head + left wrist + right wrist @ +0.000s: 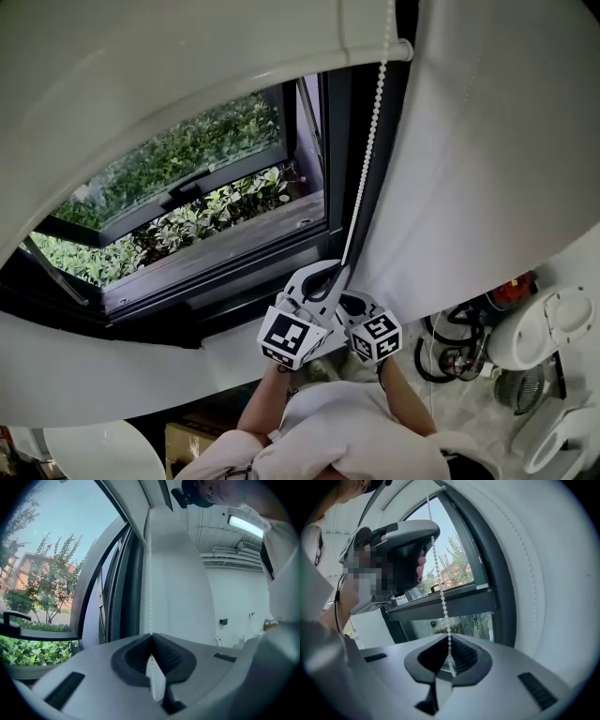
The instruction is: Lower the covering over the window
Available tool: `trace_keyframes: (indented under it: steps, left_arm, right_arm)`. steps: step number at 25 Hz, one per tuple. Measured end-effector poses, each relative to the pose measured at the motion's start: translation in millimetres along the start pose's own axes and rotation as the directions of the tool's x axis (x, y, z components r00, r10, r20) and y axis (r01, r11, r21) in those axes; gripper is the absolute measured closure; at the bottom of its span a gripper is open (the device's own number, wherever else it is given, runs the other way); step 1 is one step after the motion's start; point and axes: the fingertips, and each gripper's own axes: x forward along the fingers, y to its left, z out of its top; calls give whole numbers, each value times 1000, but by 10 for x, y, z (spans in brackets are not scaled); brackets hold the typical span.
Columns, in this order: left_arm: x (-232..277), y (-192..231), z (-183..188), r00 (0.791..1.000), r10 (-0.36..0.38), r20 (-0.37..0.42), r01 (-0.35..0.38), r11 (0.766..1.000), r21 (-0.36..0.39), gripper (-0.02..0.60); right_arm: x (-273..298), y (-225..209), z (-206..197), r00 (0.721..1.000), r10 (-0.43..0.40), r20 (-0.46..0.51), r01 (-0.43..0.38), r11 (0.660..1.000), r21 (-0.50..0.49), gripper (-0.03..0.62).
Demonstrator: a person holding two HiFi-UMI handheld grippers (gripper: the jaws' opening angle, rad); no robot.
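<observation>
A white roller blind [141, 84] hangs over the upper part of the dark-framed window [216, 244]. Its white bead chain [372, 131] runs from the blind's right end down to both grippers. My left gripper [330, 277] is the upper one, shut on the chain [150, 597], which passes straight between its closed jaws [151, 641]. Just below it, my right gripper [349, 302] is shut on the same chain [440, 592]. In the right gripper view the chain comes down from the left gripper [393, 550] into the right jaws [449, 651], and a short end dangles behind them.
The window sash [178, 187] stands tilted open onto green shrubs [206, 211]. A white wall or panel [487, 169] rises right of the chain. Low on the right are a white fan-like appliance [539, 328] and coiled cables [455, 347]. The person's arms [281, 403] are below.
</observation>
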Motion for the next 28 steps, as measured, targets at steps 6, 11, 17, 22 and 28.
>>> trace_keyframes:
  steps: [6, 11, 17, 22, 28]
  left_arm:
    - [-16, 11, -215, 999, 6, -37, -6, 1000, -7, 568]
    - [-33, -3, -422, 997, 14, -71, -15, 1000, -25, 568]
    - [-93, -18, -652, 994, 17, -104, -24, 998, -61, 568]
    - [-158, -81, -920, 988, 13, -155, -25, 997, -72, 568]
    - [-208, -99, -1197, 977, 22, -210, -38, 997, -72, 568]
  right_arm:
    - [37, -20, -186, 999, -3, -47, 3, 1000, 6, 585]
    - [50, -28, -405, 993, -3, -117, 3, 1000, -1, 585]
    - [29, -1, -644, 983, -6, -184, 4, 1000, -15, 583]
    - [-13, 47, -816, 974, -5, -228, -1, 1000, -23, 582]
    - [-83, 90, -818, 973, -17, -229, 6, 999, -49, 580]
